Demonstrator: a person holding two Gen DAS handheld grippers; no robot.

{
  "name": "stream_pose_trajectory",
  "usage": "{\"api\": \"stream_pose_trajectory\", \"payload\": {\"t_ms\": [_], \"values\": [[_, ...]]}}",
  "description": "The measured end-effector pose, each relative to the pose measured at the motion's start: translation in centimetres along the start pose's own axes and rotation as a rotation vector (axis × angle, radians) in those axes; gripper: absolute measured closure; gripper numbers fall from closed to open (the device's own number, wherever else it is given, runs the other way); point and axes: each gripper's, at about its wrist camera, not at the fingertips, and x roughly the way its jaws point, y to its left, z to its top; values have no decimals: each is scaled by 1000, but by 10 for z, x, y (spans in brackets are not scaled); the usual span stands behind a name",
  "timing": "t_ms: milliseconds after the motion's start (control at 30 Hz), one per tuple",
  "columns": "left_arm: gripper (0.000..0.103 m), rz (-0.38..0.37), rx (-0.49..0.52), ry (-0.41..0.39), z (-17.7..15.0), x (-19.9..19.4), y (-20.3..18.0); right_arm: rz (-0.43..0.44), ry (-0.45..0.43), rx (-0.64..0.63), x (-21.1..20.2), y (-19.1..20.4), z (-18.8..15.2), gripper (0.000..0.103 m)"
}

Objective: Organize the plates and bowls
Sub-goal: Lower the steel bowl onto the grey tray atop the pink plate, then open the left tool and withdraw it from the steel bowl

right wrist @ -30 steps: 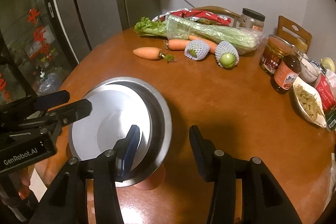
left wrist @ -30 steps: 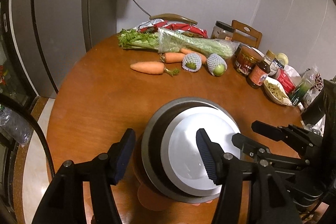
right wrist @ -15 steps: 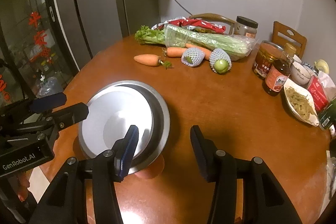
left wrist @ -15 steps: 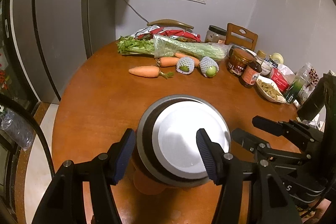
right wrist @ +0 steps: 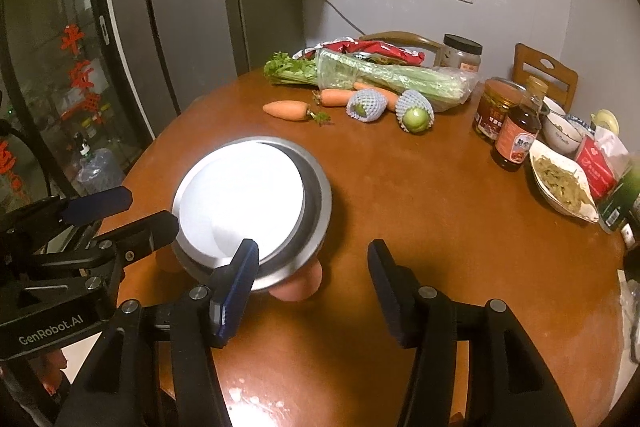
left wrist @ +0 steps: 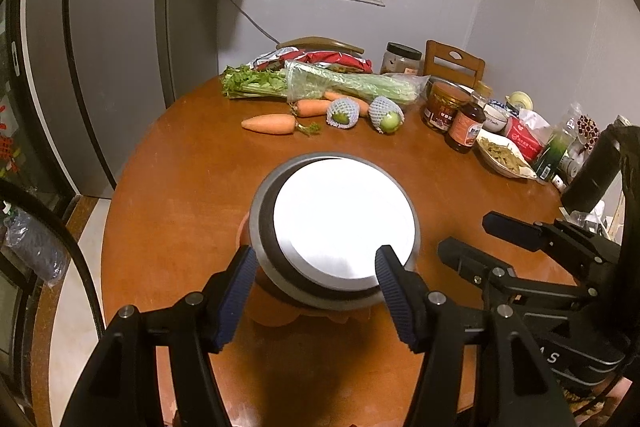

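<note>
Left wrist view: stacked dishes at the near middle of the round table (left wrist: 168,163).

A white plate (left wrist: 340,213) sits inside a steel bowl (left wrist: 264,227), which rests on something orange. The left gripper (left wrist: 312,291) hangs spread wide just before the stack, holding nothing. The right gripper (right wrist: 312,287) is wide apart too, beside the bowl (right wrist: 316,211), empty. Carrots (left wrist: 269,123) and celery (left wrist: 360,87) lie at the far edge.

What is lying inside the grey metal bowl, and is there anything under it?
A white plate lies inside the bowl, off-centre toward one side. It covers the bowl's bottom, so anything beneath the plate is hidden. Under the bowl, an orange object sticks out; most of it is covered.
</note>
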Motion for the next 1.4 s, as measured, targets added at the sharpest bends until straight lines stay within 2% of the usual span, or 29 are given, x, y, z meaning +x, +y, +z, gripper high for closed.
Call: {"api": "stream_pose_trajectory", "payload": {"t_ms": [667,967,1400], "values": [[41,11,16,-7,-43,-18,-11,-33,-15,-4,-24,6,-42,39],[35,36,21,-11,-61,-24,-11,-46,-19,-11,-31,10,-65,38],[33,35,30,0,-70,-26,-5,-66,-11,-10,-35,15,-79,37]]}}
